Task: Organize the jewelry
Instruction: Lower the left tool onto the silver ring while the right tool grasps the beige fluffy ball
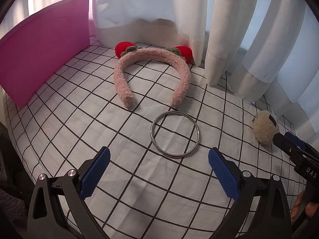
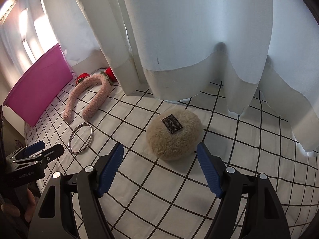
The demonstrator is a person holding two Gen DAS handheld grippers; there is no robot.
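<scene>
A silver bangle (image 1: pixel 174 133) lies flat on the checked white cloth (image 1: pixel 99 123), just ahead of my left gripper (image 1: pixel 159 155), which is open and holds nothing. Behind the bangle rests a fluffy pink headband (image 1: pixel 152 73) with red strawberry ears. In the right wrist view a beige fluffy scrunchie (image 2: pixel 173 134) with a black label sits just ahead of my right gripper (image 2: pixel 160 153), open with nothing between its blue pads. The bangle (image 2: pixel 80 137) and headband (image 2: pixel 87 101) show at the left there. The right gripper (image 1: pixel 289 141) also shows beside the scrunchie (image 1: pixel 264 127) in the left wrist view.
A pink plastic box (image 1: pixel 45 49) stands at the left edge of the cloth. White curtains (image 1: pixel 229 29) hang down onto the cloth behind the items, close to the headband and scrunchie. A person's fingers (image 2: pixel 28 203) hold the left gripper's handle.
</scene>
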